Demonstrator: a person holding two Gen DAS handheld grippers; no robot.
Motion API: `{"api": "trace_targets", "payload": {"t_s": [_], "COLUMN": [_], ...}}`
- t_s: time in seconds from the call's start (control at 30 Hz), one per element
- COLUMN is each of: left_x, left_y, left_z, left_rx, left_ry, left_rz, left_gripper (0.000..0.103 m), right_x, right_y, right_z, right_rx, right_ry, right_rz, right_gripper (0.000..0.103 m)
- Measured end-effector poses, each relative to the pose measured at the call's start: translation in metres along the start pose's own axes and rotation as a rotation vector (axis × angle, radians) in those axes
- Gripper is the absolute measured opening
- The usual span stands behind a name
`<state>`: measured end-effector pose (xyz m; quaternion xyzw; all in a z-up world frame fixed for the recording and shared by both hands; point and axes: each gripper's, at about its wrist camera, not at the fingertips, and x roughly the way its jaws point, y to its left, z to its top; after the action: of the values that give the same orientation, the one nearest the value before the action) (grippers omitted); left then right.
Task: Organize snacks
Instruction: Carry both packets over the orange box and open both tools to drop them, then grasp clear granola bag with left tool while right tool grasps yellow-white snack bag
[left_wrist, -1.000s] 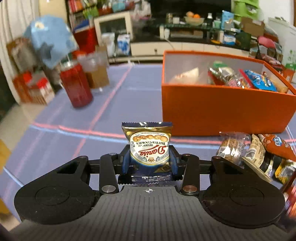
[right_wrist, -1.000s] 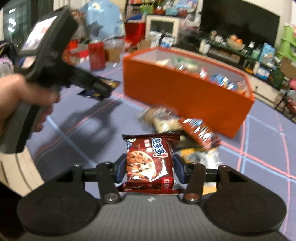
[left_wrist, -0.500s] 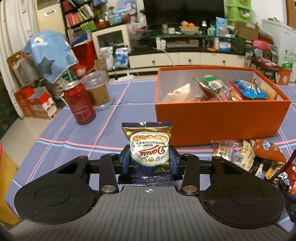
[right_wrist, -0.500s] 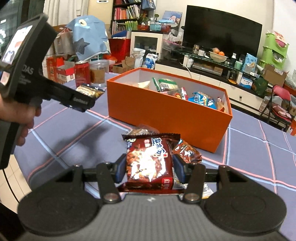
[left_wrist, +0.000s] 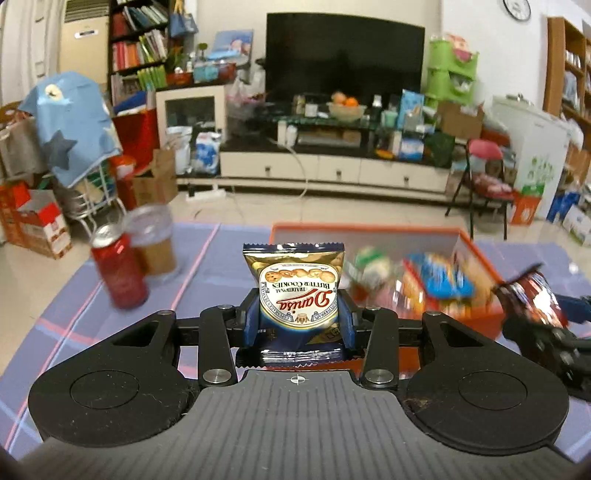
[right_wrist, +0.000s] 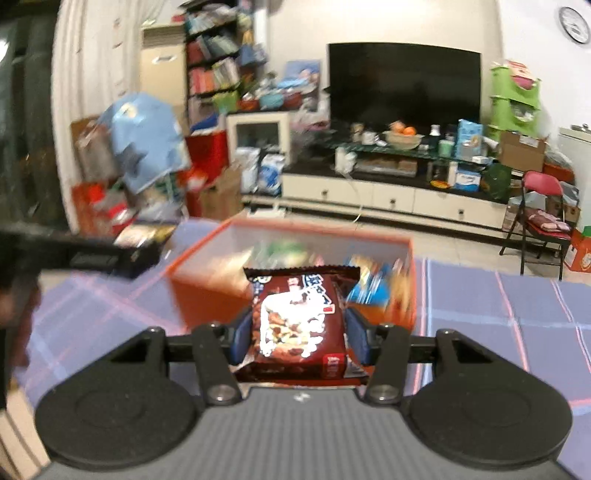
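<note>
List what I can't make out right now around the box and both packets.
- Orange box contents, both views: motion blur, individual packets unreadable.
- Brown packet label, right wrist view: blurred and glared.
- Butter cookie packet bottom, left wrist view: hidden inside the left claw.
- Loose snack pile: in neither view.

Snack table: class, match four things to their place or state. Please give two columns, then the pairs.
1 butter cookies packet
2 brown snack packet
3 orange box
4 red can

a stands on the blue tablecloth
b clamped in the right gripper
c holds several snacks
d clamped in the left gripper

Pairs: 1-d, 2-b, 3-c, 4-a
</note>
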<state>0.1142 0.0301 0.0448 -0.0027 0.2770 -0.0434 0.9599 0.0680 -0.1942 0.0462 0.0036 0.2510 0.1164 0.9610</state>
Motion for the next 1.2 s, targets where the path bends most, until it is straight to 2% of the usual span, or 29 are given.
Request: {"api": "trace_targets", "payload": {"t_s": [0.13, 0.2, 0.23, 0.3, 0.33, 0.37, 0.4, 0.47, 0.53, 0.6, 0.73, 0.87, 1.03, 1.2], "left_x": [0.049, 0.078, 0.09, 0.092, 0.084, 0.072, 0.063, 0.045, 0.033, 0.023, 0.005, 0.007, 0.034, 0.071], "left_y": [-0.013, -0.014, -0.015, -0.01, -0.007, -0.001, 0.004, 0.017, 0.026, 0.032, 0.033, 0.018, -0.004, -0.019], "left_z": [0.032, 0.04, 0.041, 0.036, 0.029, 0.02, 0.012, -0.01, -0.031, -0.049, -0.075, -0.087, -0.093, -0.087], "left_rx": [-0.017, -0.03, -0.011, 0.001, 0.0, -0.007, -0.014, -0.035, -0.046, -0.059, -0.083, -0.021, 0.089, 0.084], "left_ry": [0.015, 0.016, 0.044, 0.087, 0.067, 0.039, 0.028, 0.044, 0.074, 0.108, 0.153, 0.152, 0.167, 0.185], "left_rz": [-0.017, -0.017, -0.014, -0.011, -0.031, -0.052, -0.062, -0.074, -0.09, -0.081, -0.098, -0.166, -0.215, -0.231], "left_gripper": [0.03, 0.039, 0.049, 0.051, 0.061, 0.078, 0.085, 0.085, 0.083, 0.082, 0.081, 0.082, 0.082, 0.071], "right_x": [0.046, 0.072, 0.081, 0.073, 0.059, 0.043, 0.025, -0.007, -0.024, -0.032, -0.029, -0.005, 0.018, 0.027], "right_y": [-0.008, -0.009, -0.012, -0.018, -0.021, -0.025, -0.028, -0.033, -0.036, -0.035, -0.027, -0.019, -0.019, -0.022], "right_z": [0.038, 0.047, 0.05, 0.048, 0.044, 0.036, 0.026, -0.003, -0.033, -0.063, -0.095, -0.106, -0.122, -0.127], "right_rx": [0.008, -0.01, -0.013, 0.008, 0.014, 0.015, 0.013, 0.02, 0.015, -0.013, -0.073, -0.105, -0.15, -0.135], "right_ry": [-0.011, 0.018, 0.034, 0.025, -0.002, -0.028, -0.047, -0.051, -0.018, 0.04, 0.118, 0.172, 0.231, 0.262], "right_rz": [-0.027, -0.053, -0.069, -0.072, -0.058, -0.055, -0.066, -0.076, -0.06, -0.057, -0.017, 0.011, 0.016, 0.036], "right_gripper": [0.053, 0.054, 0.055, 0.057, 0.062, 0.065, 0.067, 0.069, 0.07, 0.07, 0.072, 0.073, 0.073, 0.072]}}
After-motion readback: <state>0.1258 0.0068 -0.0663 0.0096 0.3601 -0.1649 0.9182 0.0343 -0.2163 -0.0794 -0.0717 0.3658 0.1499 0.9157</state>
